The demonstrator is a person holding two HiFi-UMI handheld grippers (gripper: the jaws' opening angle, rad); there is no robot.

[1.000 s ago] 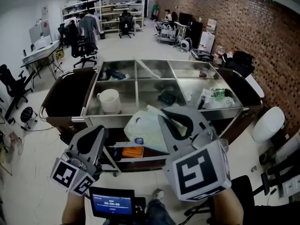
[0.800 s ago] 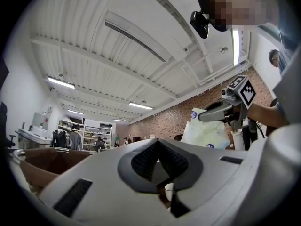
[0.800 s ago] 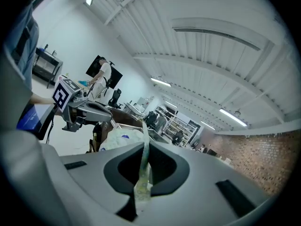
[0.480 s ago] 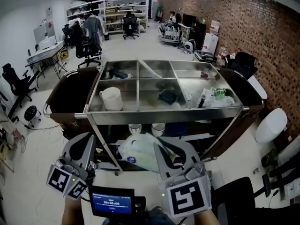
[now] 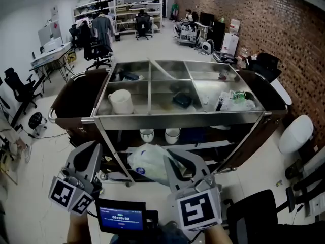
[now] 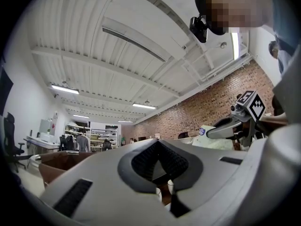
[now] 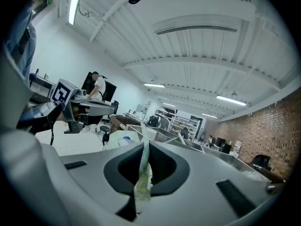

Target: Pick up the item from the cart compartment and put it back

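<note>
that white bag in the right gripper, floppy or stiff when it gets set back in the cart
Probably floppy: the white bag sags beside the right gripper, which is shut on just a thin crumpled edge. Likely light for its size, since that small pinch carries it. It would probably slump rather than stand in the cart.

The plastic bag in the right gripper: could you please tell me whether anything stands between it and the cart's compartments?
Yes: the bag, held by the right gripper, hangs below the cart's tray, so the tray's front rim lies between it and the compartments.
</note>
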